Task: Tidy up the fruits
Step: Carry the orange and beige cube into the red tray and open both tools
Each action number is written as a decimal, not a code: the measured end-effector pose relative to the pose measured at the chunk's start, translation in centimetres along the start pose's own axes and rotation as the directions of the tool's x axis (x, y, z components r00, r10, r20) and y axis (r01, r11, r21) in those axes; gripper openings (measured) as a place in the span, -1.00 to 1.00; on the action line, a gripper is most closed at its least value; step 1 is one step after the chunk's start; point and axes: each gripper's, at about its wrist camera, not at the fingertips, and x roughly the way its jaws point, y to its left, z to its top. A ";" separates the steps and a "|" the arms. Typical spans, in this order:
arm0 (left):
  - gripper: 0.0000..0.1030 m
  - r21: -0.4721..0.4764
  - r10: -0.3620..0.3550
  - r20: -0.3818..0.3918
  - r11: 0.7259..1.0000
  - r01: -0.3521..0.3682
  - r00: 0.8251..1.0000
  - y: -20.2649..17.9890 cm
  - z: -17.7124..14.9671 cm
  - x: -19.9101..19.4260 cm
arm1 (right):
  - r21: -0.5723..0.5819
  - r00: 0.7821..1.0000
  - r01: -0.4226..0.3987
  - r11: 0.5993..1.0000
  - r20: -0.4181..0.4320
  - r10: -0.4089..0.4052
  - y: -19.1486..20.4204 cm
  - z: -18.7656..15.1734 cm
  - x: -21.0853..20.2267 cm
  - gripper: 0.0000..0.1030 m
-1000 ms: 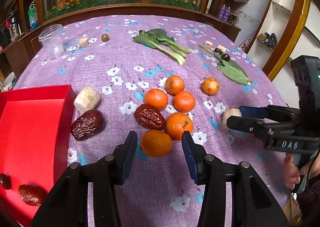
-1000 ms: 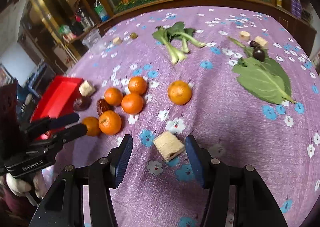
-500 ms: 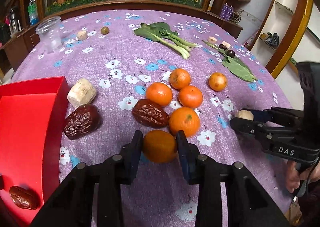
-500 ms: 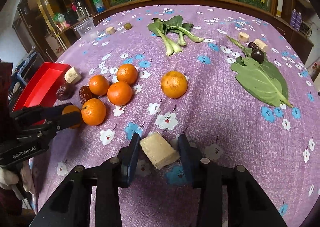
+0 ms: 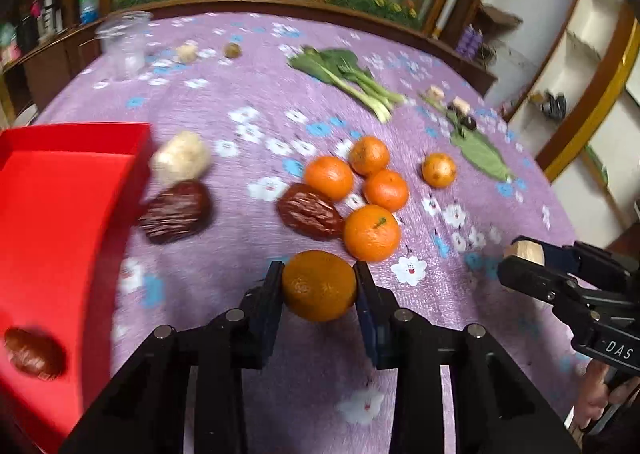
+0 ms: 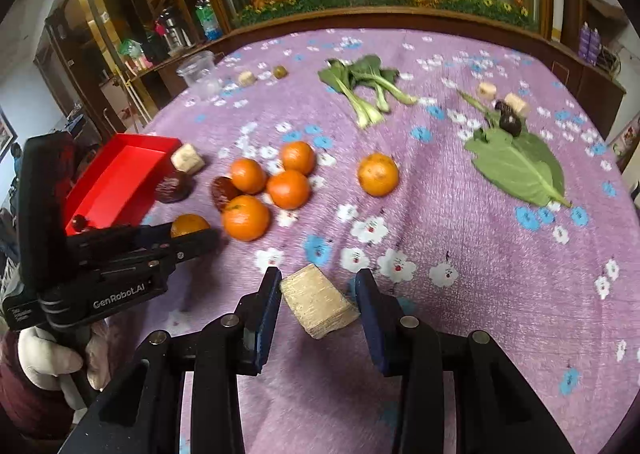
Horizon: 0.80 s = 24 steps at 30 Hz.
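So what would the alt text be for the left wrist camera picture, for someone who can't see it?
The left gripper is shut on an orange above a purple flowered tablecloth. Four more oranges and two dried dates lie beyond it, with a red tray at left.

soft daylight | motion blur, left view | fisheye-bent edges
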 end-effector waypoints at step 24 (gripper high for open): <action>-0.36 -0.336 0.293 0.036 0.904 -0.265 0.955 23.1 2.8 -7.6 | -0.184 0.920 -0.383 0.905 -0.165 0.355 23.1 8.3 12.0 -0.17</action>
